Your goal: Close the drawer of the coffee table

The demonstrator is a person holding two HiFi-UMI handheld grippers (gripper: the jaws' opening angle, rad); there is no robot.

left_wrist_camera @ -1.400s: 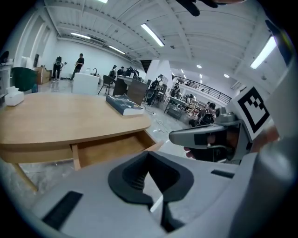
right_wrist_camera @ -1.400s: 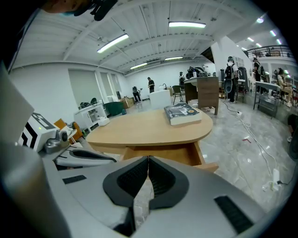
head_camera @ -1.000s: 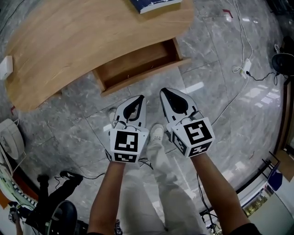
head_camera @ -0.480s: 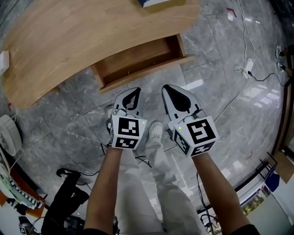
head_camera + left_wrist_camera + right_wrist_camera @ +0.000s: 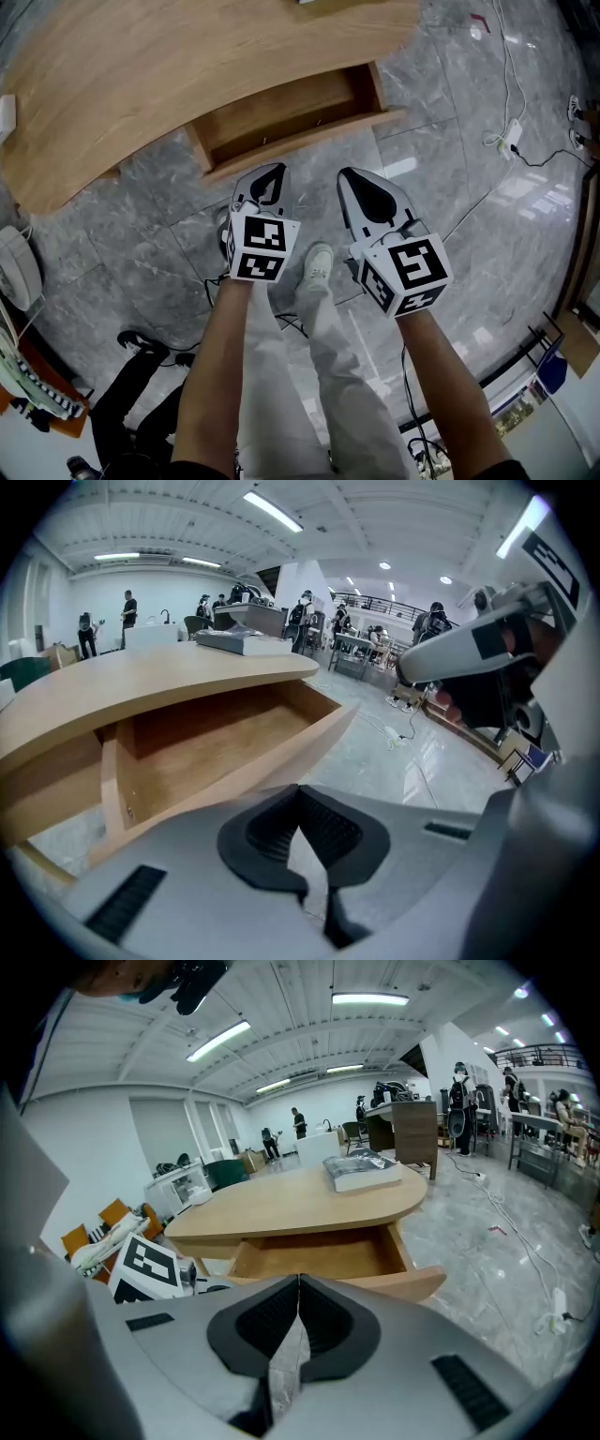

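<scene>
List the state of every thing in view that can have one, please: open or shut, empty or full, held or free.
Light wooden drawer of the curved coffee table: pulled out, open, nothing visible inside.
Left grey tool: shut, holding nothing, short of the drawer front.
Right grey tool: shut, holding nothing, short of the drawer front.
Dark-covered book on the table top: closed, lying flat.

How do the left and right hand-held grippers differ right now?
1. The left hand-held gripper is close to the drawer front; the right hand-held gripper has a wider floor gap.
2. The left one faces the drawer left of its middle, the right one right of middle.

Shared: both shut, empty, not touching the drawer.
</scene>
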